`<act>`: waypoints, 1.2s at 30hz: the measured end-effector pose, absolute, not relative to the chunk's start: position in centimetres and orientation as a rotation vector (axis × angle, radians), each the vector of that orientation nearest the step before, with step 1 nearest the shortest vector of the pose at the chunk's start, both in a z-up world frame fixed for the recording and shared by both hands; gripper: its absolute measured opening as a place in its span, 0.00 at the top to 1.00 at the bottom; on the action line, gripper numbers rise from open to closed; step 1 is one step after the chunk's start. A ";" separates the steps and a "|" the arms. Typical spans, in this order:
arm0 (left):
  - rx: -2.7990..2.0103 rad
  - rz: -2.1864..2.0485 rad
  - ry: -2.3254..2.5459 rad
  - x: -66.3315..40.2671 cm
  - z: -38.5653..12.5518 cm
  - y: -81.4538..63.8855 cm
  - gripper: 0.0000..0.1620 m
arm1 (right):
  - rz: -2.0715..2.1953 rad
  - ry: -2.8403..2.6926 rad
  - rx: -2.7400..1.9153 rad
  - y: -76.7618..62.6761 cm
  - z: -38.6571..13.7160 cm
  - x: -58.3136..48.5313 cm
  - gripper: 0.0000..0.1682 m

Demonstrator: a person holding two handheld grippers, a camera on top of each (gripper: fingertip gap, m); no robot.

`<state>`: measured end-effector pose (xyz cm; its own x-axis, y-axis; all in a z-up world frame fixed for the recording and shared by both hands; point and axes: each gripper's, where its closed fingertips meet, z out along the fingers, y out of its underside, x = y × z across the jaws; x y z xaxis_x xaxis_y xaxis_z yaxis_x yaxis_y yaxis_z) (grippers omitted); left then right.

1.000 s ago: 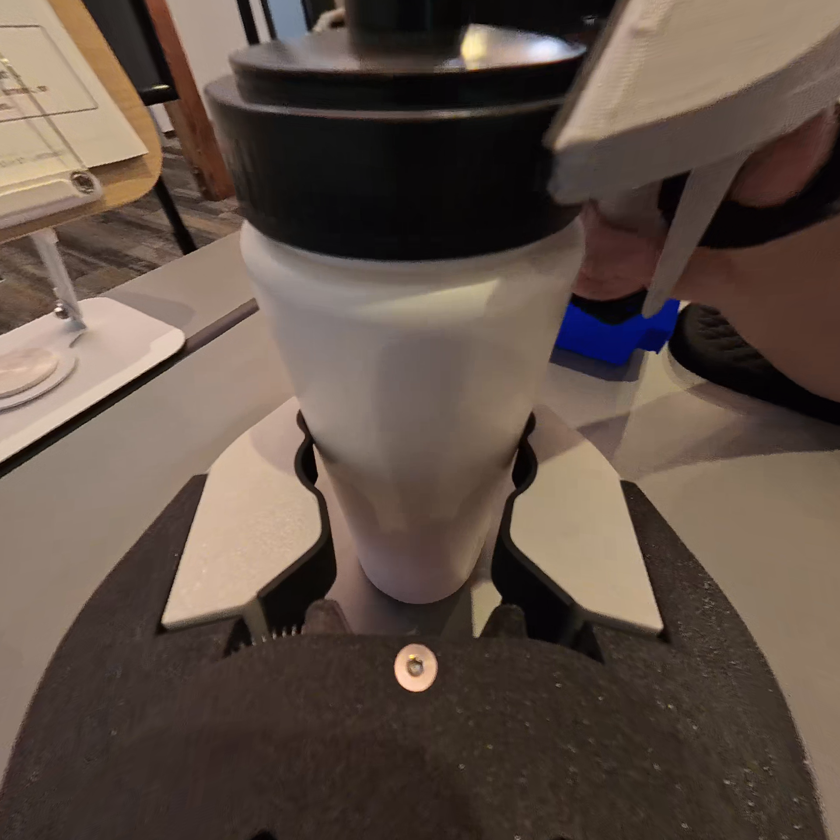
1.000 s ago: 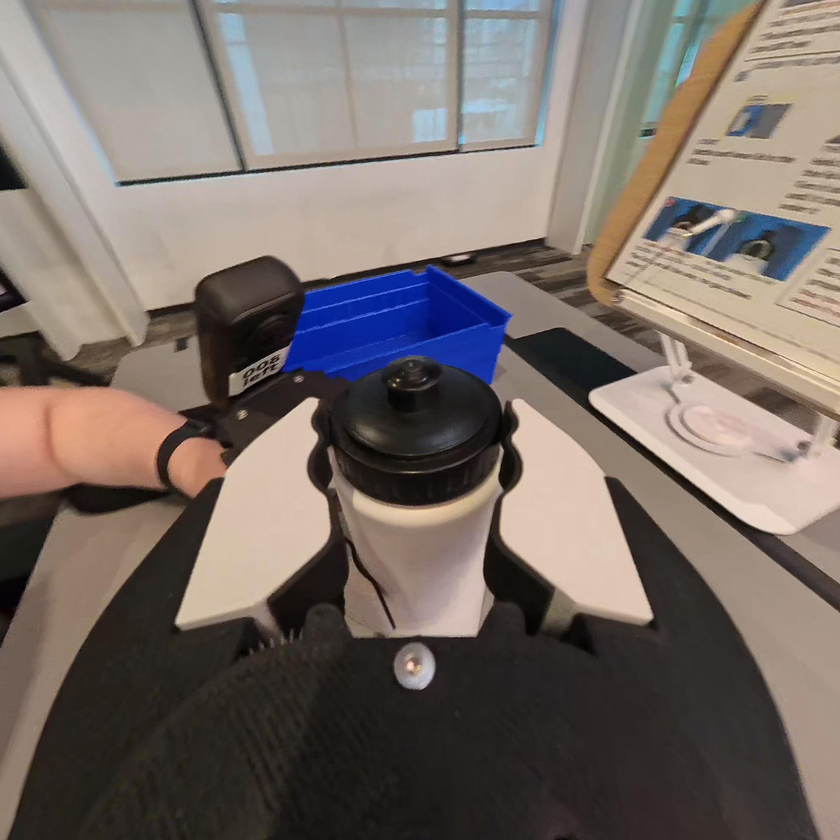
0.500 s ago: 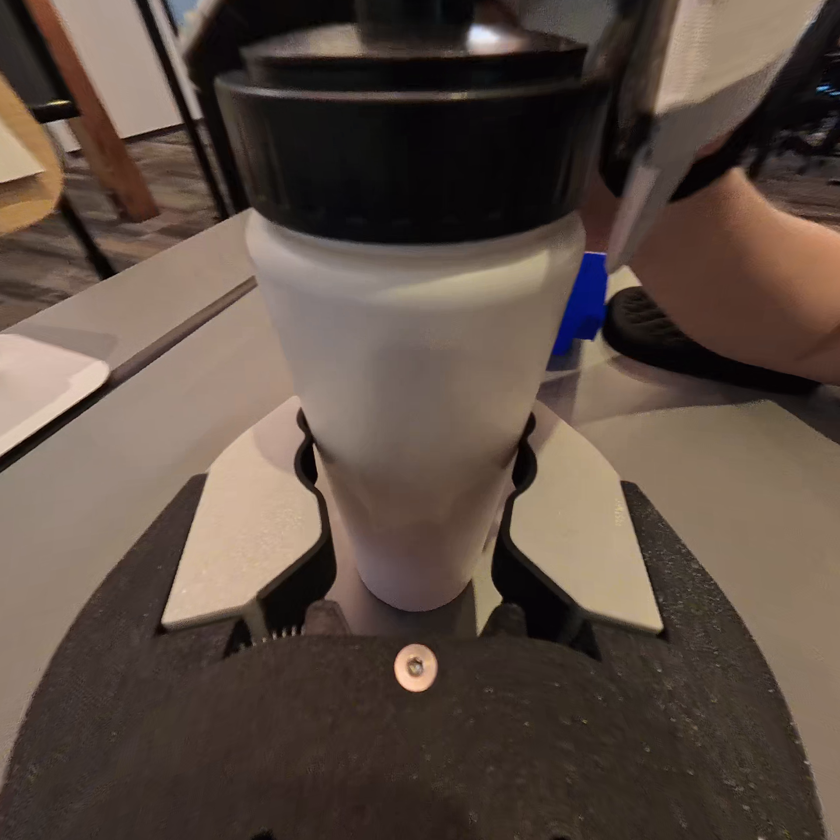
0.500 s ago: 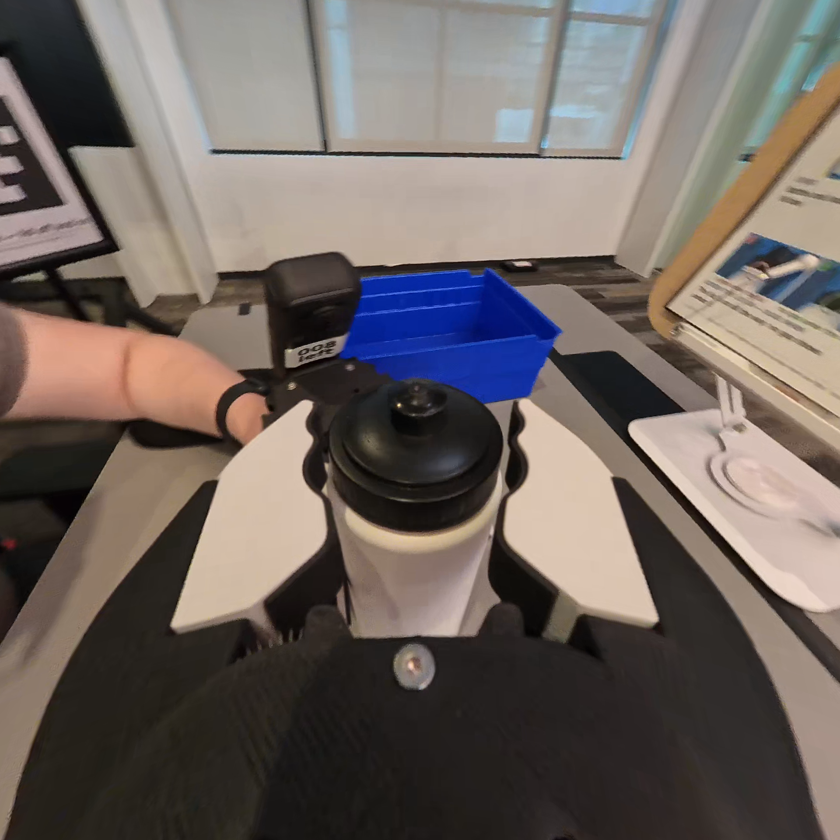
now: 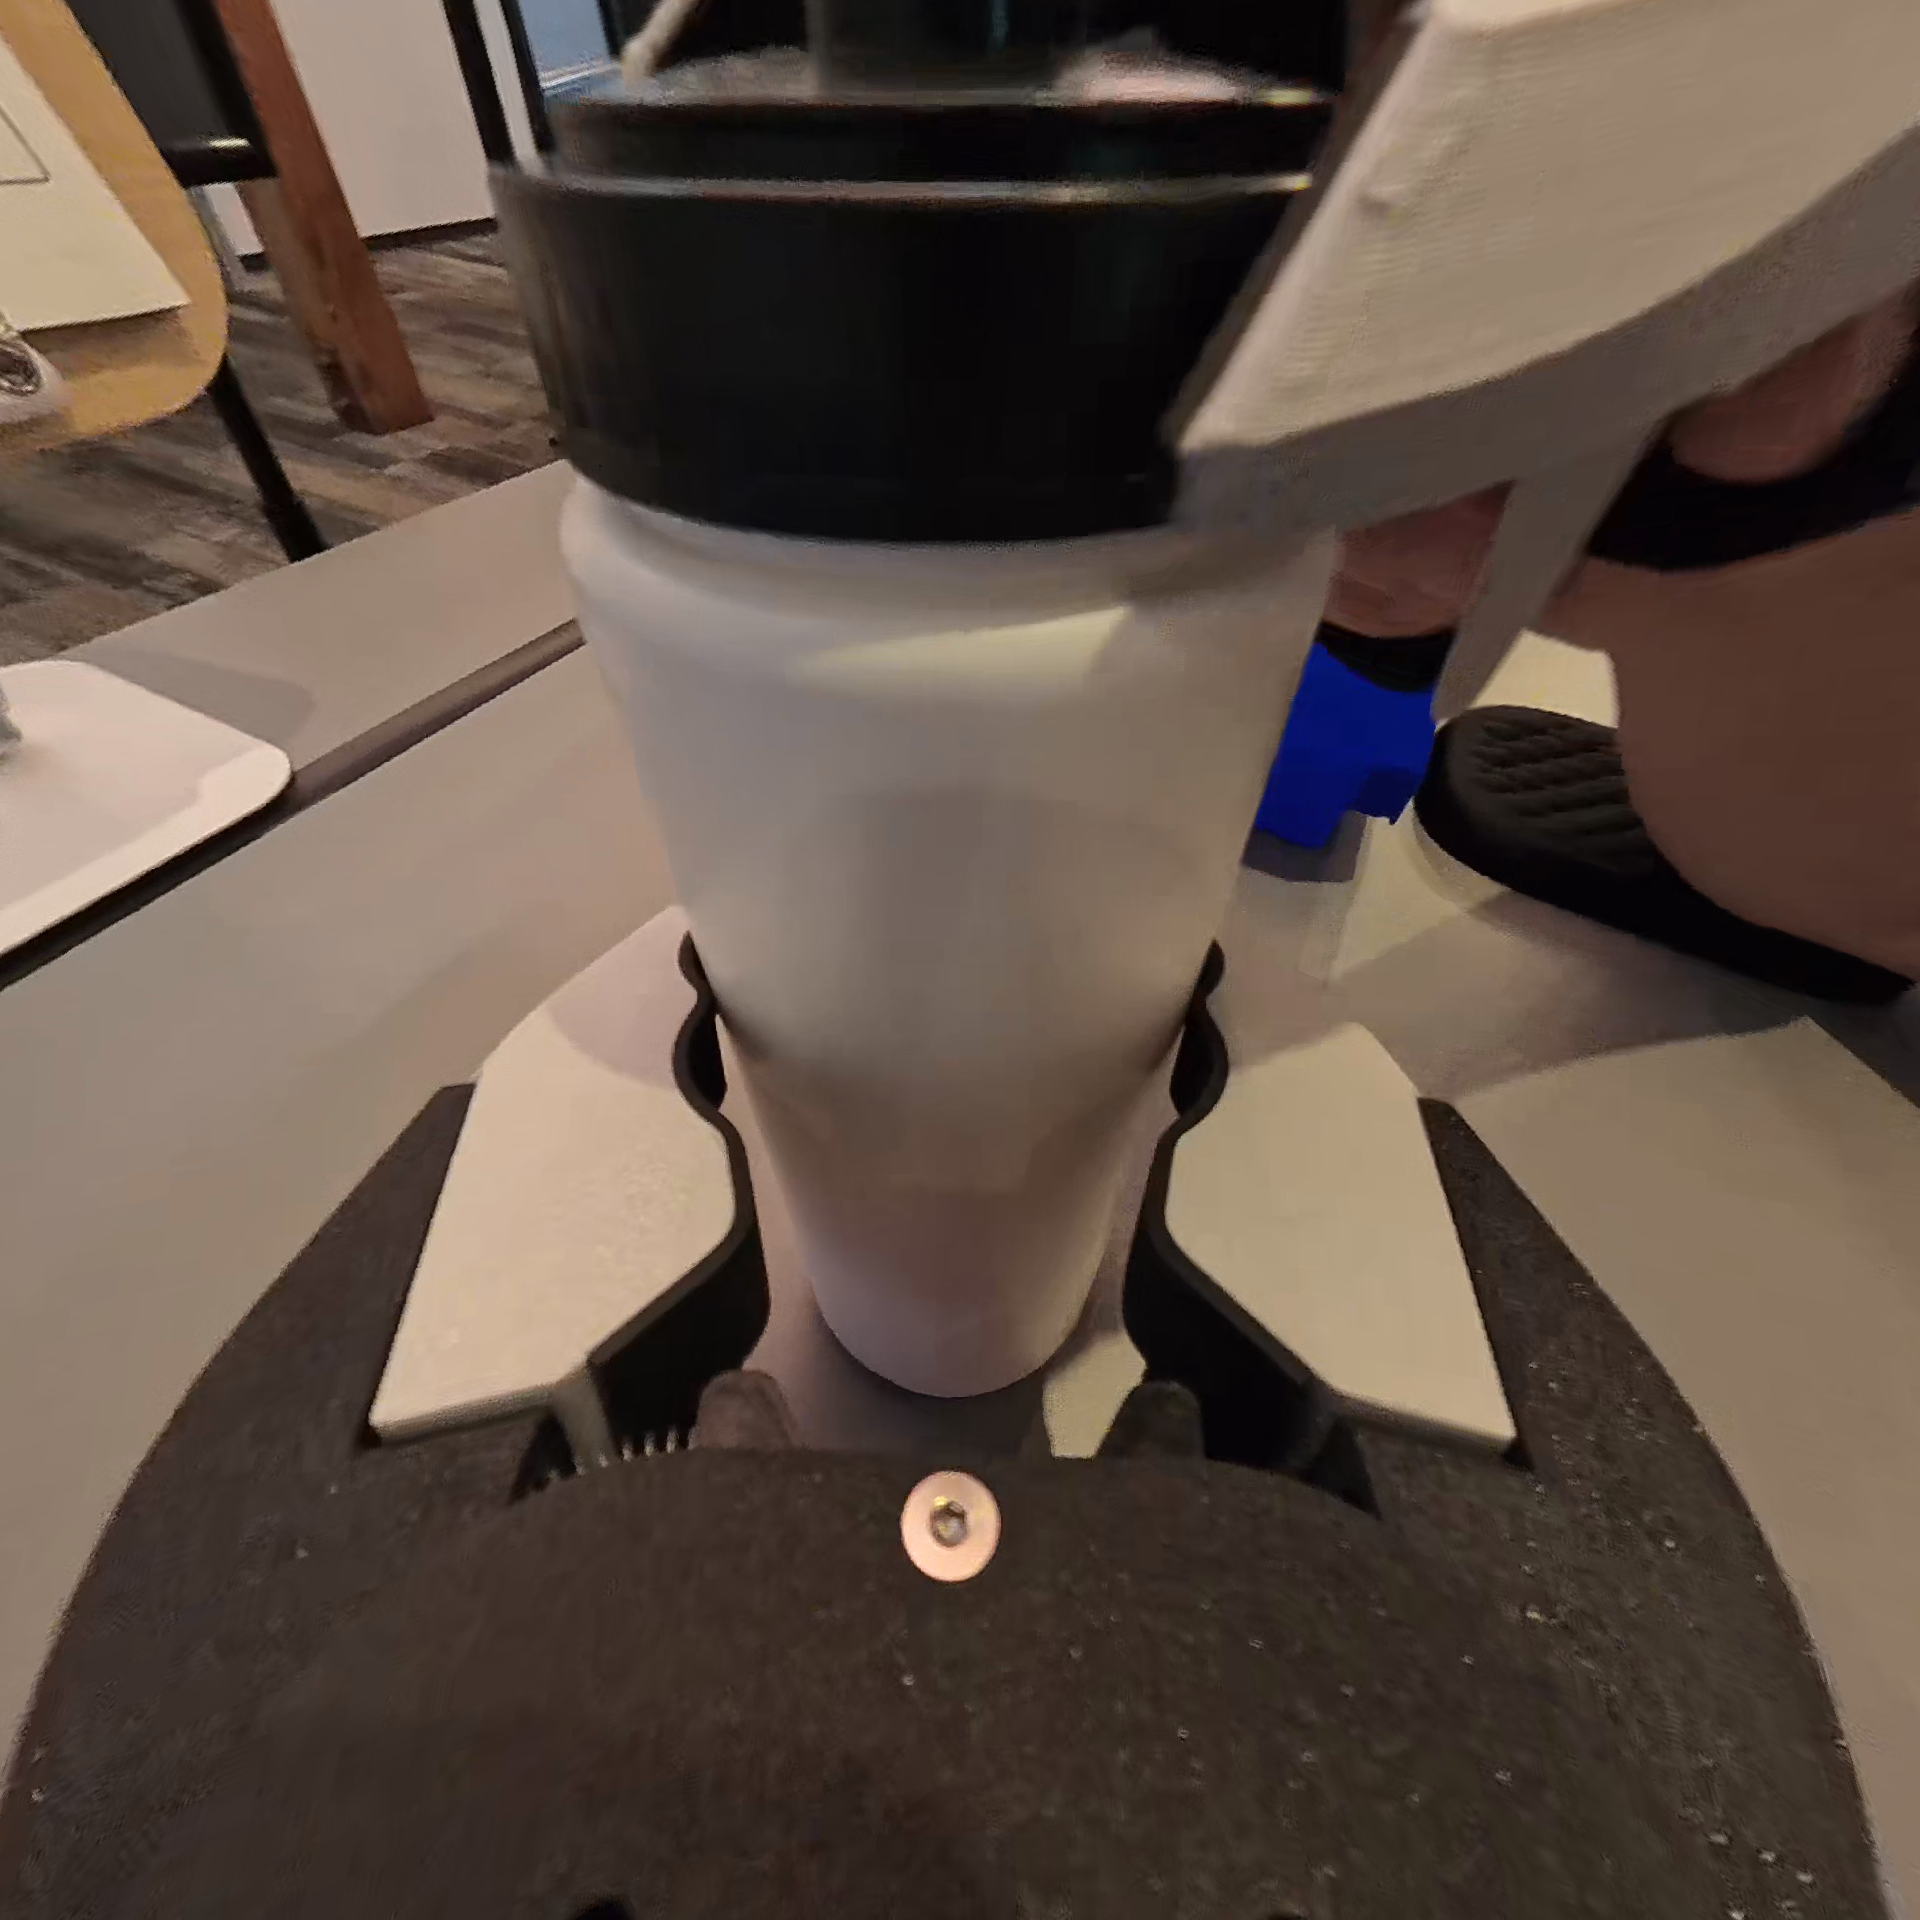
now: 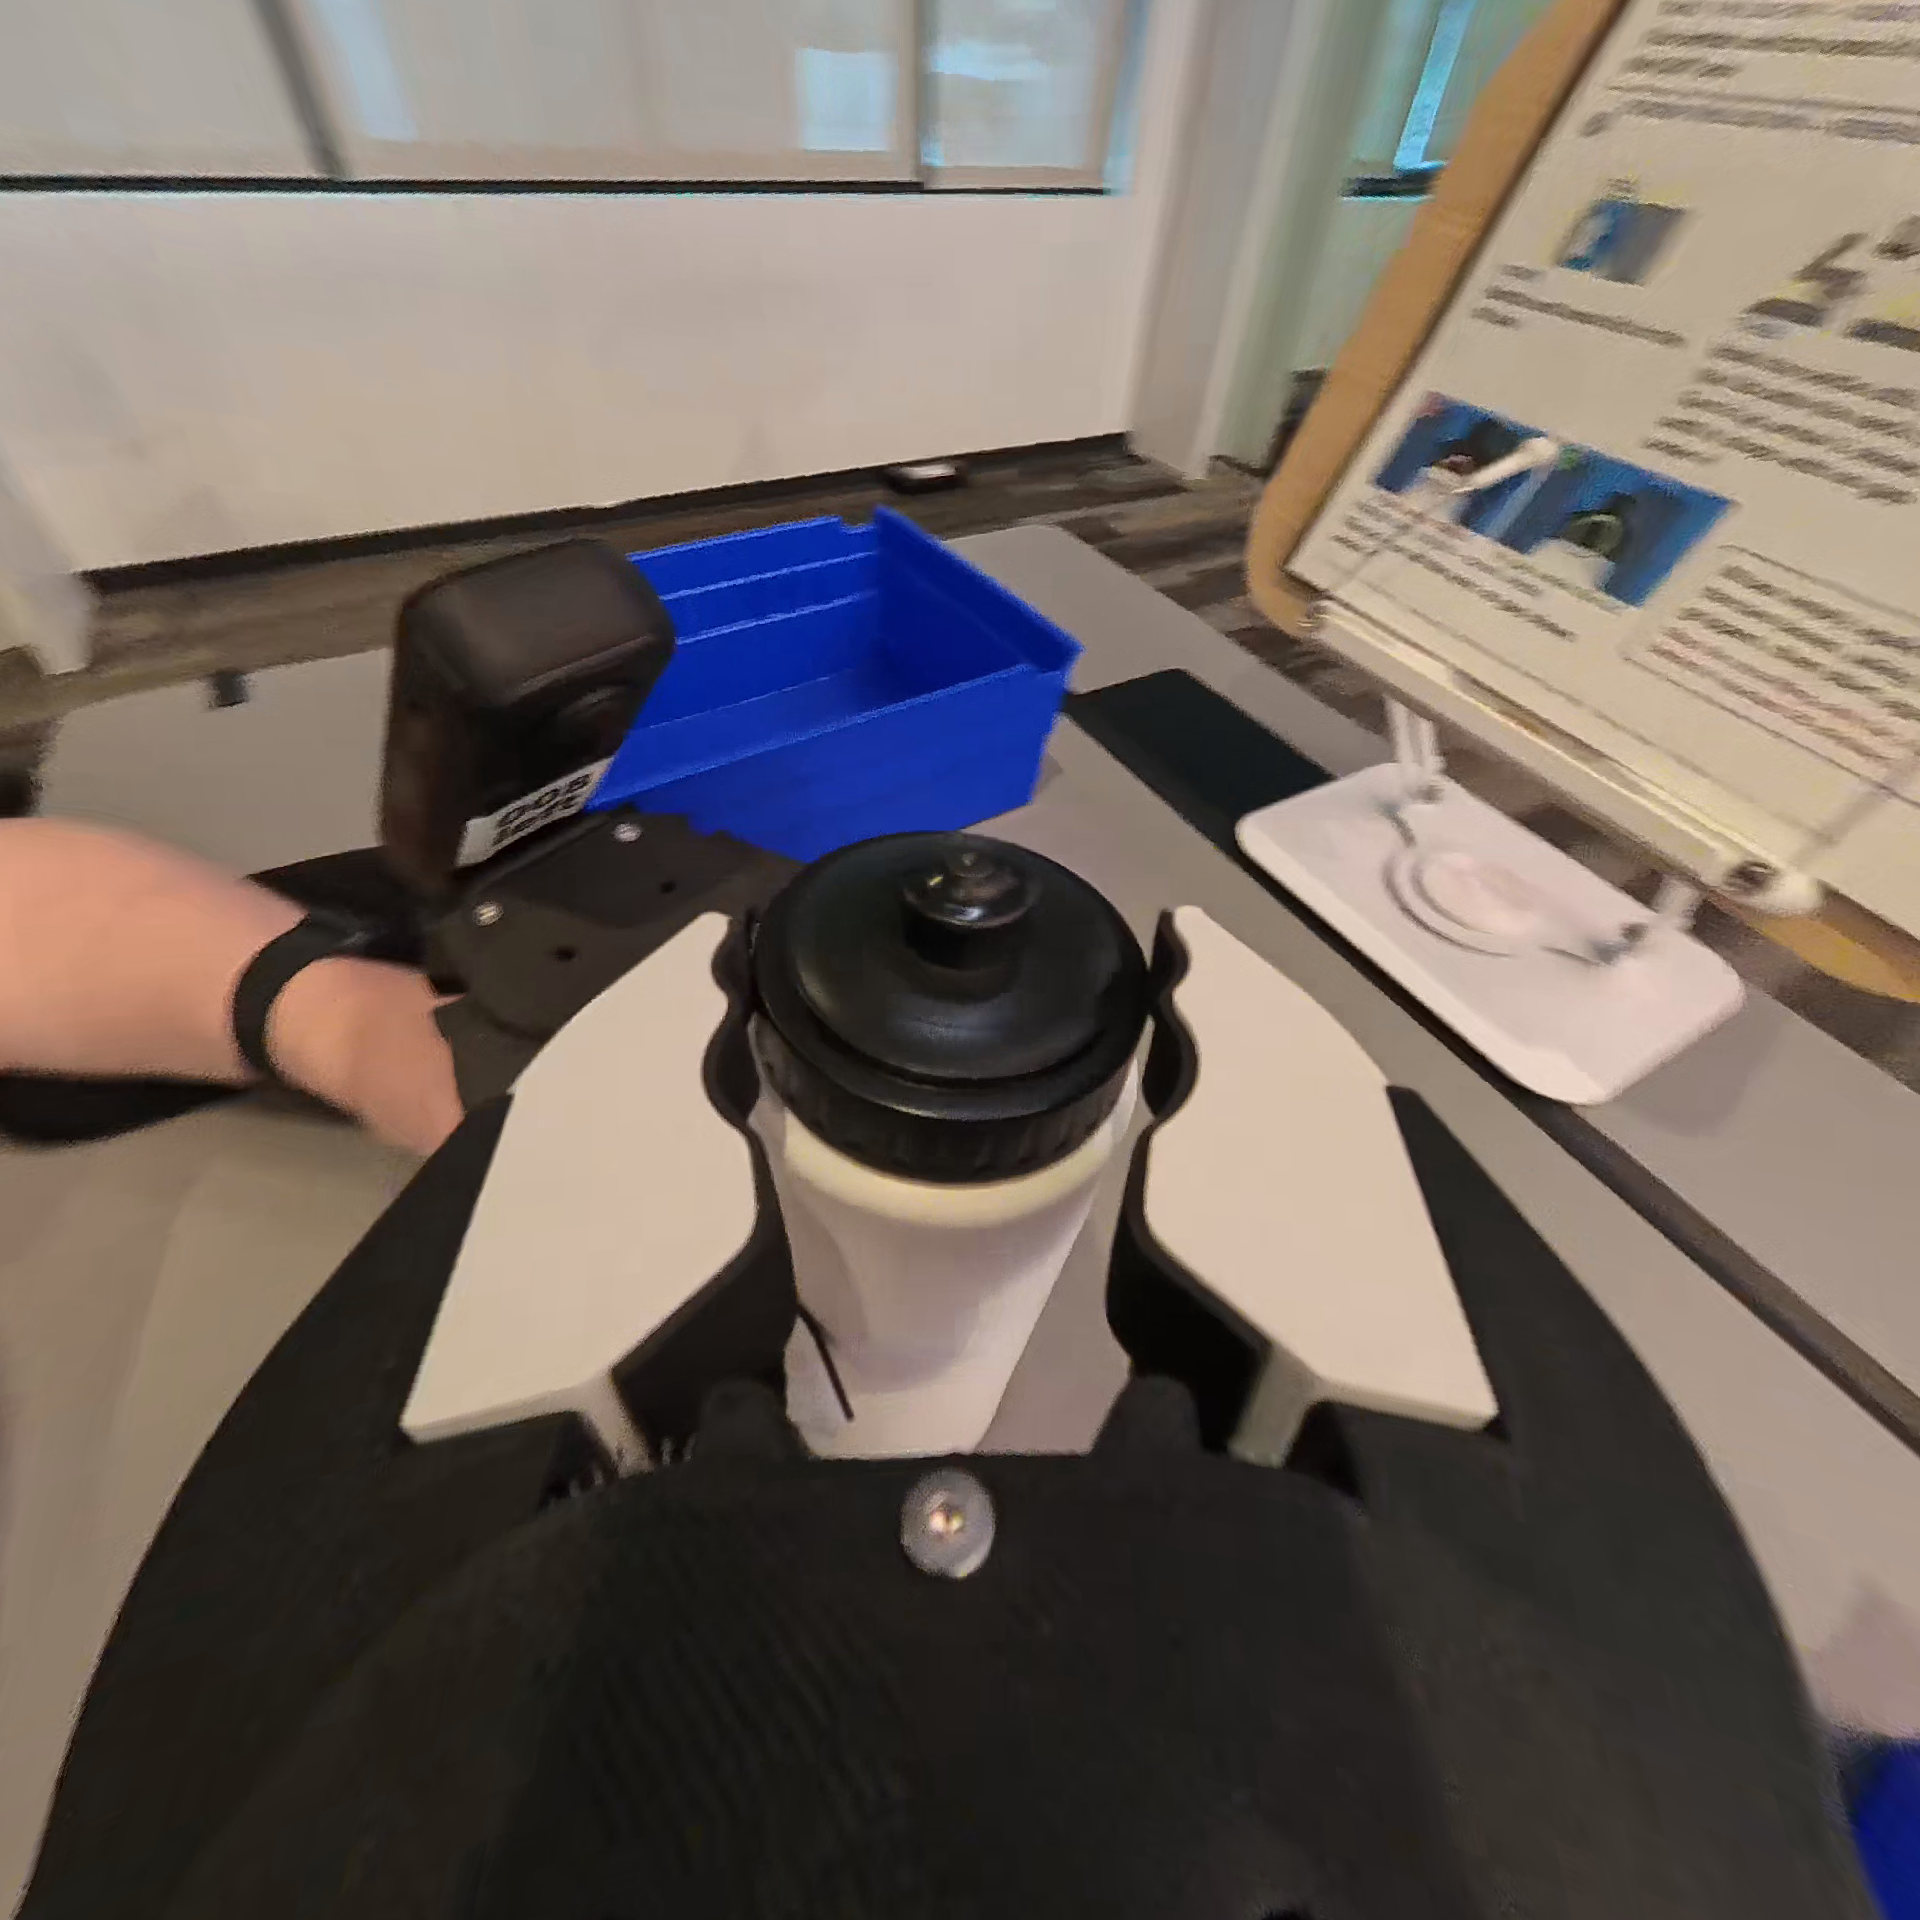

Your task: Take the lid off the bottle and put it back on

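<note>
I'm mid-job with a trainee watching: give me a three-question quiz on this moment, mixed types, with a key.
1. True or false: the black lid is off the white bottle.
2. Which gripper is clamped on the lid? A) left gripper B) right gripper C) neither
3. Fill in: behind the bottle on the grey table sits an open blue ____.

Key:
1. False: the lid sits on the bottle's neck.
2. B; the left gripper grips the bottle's lower body.
3. bin
</note>
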<state>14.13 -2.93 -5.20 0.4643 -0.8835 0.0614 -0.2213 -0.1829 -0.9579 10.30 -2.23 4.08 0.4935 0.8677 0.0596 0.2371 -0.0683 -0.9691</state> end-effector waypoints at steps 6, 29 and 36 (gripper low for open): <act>-1.697 -0.693 0.944 13.6 -5.3 -2.4 0.47 | 0.558 -0.898 -1.536 -2.2 4.2 9.9 0.55; -1.694 -0.688 0.959 13.4 -5.5 -2.1 0.47 | 0.619 -1.042 -1.598 -2.4 4.1 10.7 0.59; -1.725 -0.630 0.924 12.7 -5.5 -1.4 0.47 | 0.546 -0.973 -1.547 -2.1 4.1 10.2 0.59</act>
